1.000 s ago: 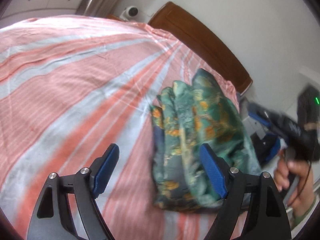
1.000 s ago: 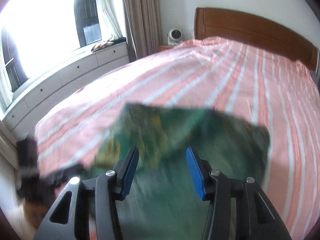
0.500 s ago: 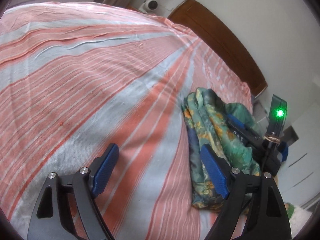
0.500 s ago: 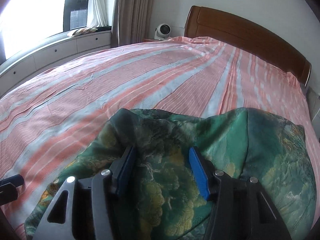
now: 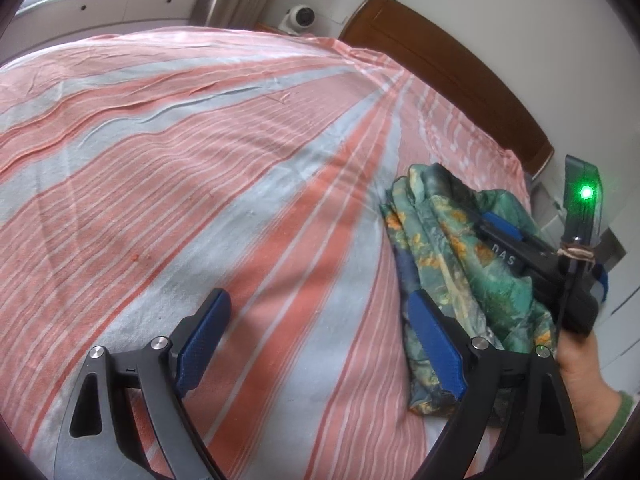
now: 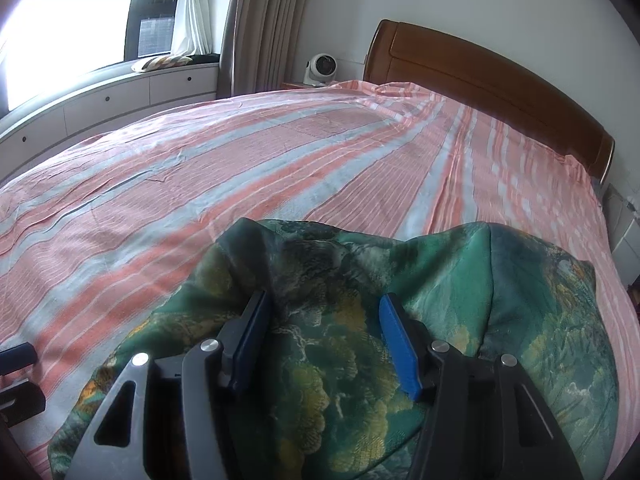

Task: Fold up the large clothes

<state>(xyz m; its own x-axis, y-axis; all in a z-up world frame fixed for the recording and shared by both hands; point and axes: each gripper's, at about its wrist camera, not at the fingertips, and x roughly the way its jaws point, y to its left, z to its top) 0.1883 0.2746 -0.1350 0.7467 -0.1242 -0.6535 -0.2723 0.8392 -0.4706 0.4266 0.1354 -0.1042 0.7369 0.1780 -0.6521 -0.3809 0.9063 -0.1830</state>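
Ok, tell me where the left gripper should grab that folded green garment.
Probably the garment's thick layered edge facing the left gripper, coming in low from that side. The stacked folds bunch there, the striped bedsheet beside it lies bare, and the right gripper sits on top.

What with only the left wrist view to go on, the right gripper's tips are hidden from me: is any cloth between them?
Observer: Yes. In the right wrist view the green patterned garment fills the gap between the blue pads of the right gripper, and the pads stand apart.
Operator: Are they pinching it?
Observer: It doesn't look so. A raised fold sits against the pad on the picture's left, and the cloth between the pads looks slack.
Operator: Does the bundle reach the bed's right side?
Observer: No, striped sheet shows past its right end.
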